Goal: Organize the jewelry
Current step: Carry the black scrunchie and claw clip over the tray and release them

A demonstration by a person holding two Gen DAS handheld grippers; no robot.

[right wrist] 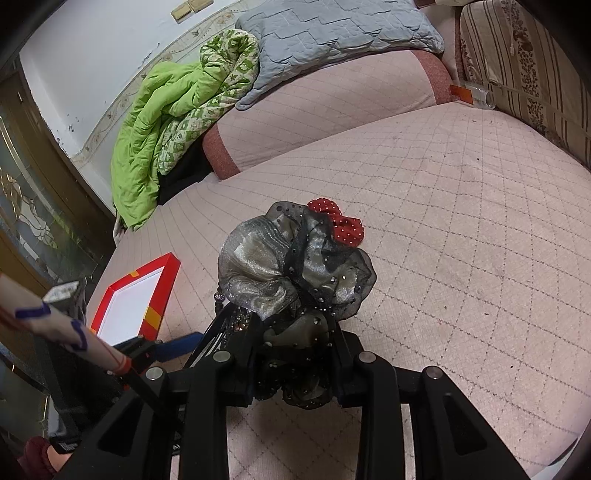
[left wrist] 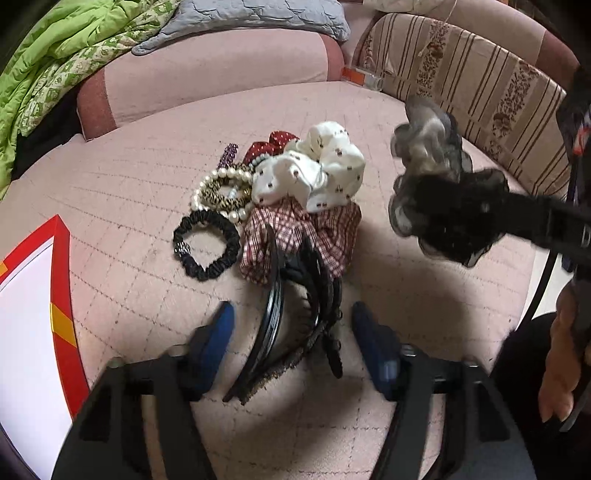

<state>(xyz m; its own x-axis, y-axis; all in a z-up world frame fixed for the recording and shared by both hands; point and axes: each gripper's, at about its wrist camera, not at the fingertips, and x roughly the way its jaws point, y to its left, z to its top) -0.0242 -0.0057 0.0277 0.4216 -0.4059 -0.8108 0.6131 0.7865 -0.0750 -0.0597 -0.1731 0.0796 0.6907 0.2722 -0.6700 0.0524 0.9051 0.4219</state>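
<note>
A pile of hair accessories lies on the pink quilted bed [left wrist: 122,177]: a white cherry-print scrunchie [left wrist: 317,173], a red plaid scrunchie [left wrist: 295,236], a black scrunchie [left wrist: 207,243], a pearl bracelet [left wrist: 218,184] and a red dotted bow [left wrist: 269,144]. Black headbands [left wrist: 277,317] lie between the blue pads [left wrist: 221,332] of my left gripper [left wrist: 291,332], which is open and not touching them. My right gripper [right wrist: 295,354] is shut on a grey and black organza scrunchie [right wrist: 291,273], held above the bed to the right of the pile [left wrist: 436,184].
A red box with a white inside [left wrist: 37,314] lies open at the left [right wrist: 133,299]. A pink bolster [left wrist: 207,77], a green quilt [right wrist: 173,122], a grey pillow [right wrist: 332,33] and a striped cushion [left wrist: 472,85] ring the bed. A clear bottle [left wrist: 369,79] lies at the back.
</note>
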